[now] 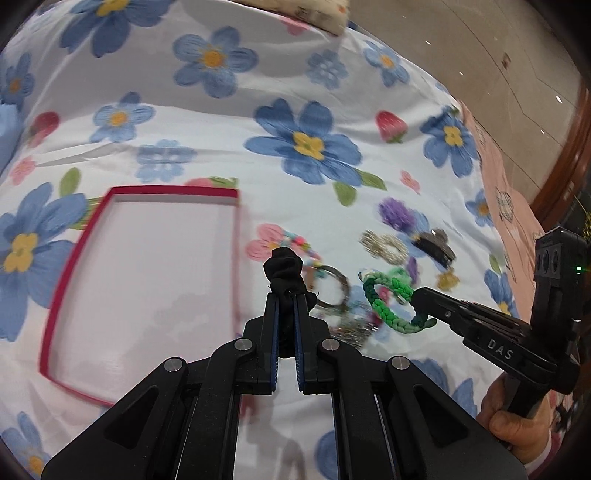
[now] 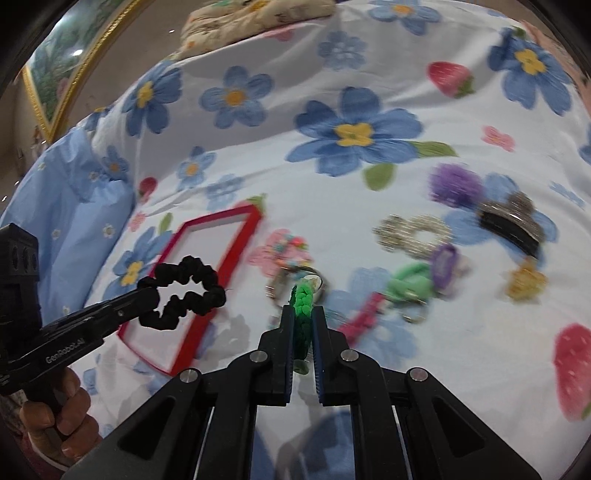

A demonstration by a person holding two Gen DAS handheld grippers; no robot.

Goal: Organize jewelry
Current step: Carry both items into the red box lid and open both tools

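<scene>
My left gripper [image 1: 286,295] is shut on a black scrunchie [image 1: 283,267], held above the bed just right of the red-rimmed white box [image 1: 144,266]. In the right wrist view the scrunchie [image 2: 184,291] hangs over the box [image 2: 207,288]. My right gripper [image 2: 303,310] is shut on a green braided bracelet [image 2: 303,317], lifted above the jewelry pile; it shows as a loop in the left wrist view [image 1: 391,302]. On the bedspread lie a beaded bracelet [image 2: 291,243], a silver ring [image 1: 332,288], a silver glitter piece [image 2: 413,232], a purple pom-pom [image 2: 456,182], and a black glitter clip [image 2: 513,221].
A floral bedspread [image 2: 351,129] covers the whole surface. A blue pillow [image 2: 70,184] lies at the left, a patterned cushion [image 2: 255,18] at the back. A yellow flower clip [image 2: 524,280], a purple clip [image 2: 443,266], a light green tie [image 2: 410,280] and a pink piece [image 2: 362,314] lie at the right.
</scene>
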